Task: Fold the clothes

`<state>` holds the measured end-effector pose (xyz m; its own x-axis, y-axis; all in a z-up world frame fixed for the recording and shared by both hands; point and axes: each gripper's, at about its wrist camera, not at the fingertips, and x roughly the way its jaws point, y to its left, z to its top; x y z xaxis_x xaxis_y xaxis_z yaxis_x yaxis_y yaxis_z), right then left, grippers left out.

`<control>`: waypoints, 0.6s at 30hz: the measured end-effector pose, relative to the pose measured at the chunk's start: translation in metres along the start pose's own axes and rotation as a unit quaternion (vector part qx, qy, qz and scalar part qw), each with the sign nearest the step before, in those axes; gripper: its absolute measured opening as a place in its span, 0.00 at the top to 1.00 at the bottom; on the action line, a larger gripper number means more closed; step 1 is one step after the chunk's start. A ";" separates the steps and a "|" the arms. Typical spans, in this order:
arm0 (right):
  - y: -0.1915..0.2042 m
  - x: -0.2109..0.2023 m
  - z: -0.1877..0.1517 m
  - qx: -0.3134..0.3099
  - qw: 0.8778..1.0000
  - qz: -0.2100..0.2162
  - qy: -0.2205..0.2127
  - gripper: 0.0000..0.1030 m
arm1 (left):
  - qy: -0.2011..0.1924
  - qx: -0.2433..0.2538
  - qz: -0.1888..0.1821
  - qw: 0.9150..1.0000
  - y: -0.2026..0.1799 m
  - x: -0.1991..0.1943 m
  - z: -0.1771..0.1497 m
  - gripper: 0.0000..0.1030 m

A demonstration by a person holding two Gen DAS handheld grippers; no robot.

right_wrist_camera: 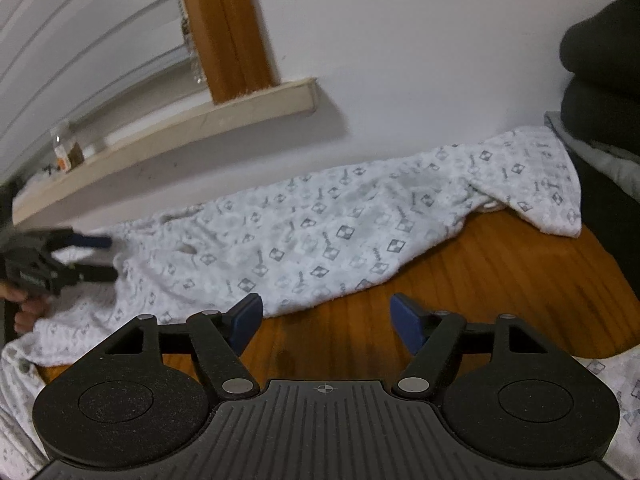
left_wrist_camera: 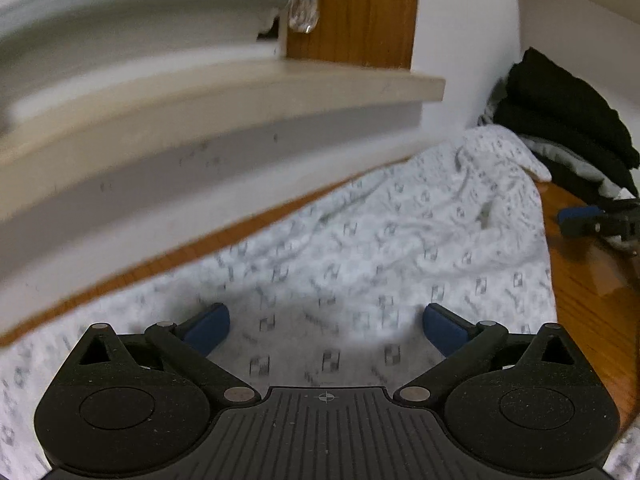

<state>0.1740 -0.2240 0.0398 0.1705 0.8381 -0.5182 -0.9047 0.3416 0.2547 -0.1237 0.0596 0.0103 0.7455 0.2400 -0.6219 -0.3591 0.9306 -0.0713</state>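
Here both jaws wide; nothing gripped; left gripper [left_wrist_camera: 326,326] over patterned garment [left_wrist_camera: 400,232]

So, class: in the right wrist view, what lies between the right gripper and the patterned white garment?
Only bare wooden tabletop: the open right gripper hovers just short of the patterned white garment, with nothing between.

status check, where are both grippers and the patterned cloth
Left gripper open, over the patterned cloth. Right gripper open, empty, over bare wooden table near cloth edge. Cloth spread, rumpled, unfolded. Dark folded stack at far end, clear.
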 end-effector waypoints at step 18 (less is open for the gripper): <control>-0.120 0.037 0.059 0.243 0.955 -0.165 -0.038 0.53 | 0.002 -0.003 -0.031 1.000 0.011 -0.016 -0.008 0.00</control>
<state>0.3120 -0.2088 0.0384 0.4597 0.6732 -0.5792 -0.5122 0.7338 0.4464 -0.1439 0.0642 0.0133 0.7640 0.1813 -0.6193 -0.3155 0.9421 -0.1135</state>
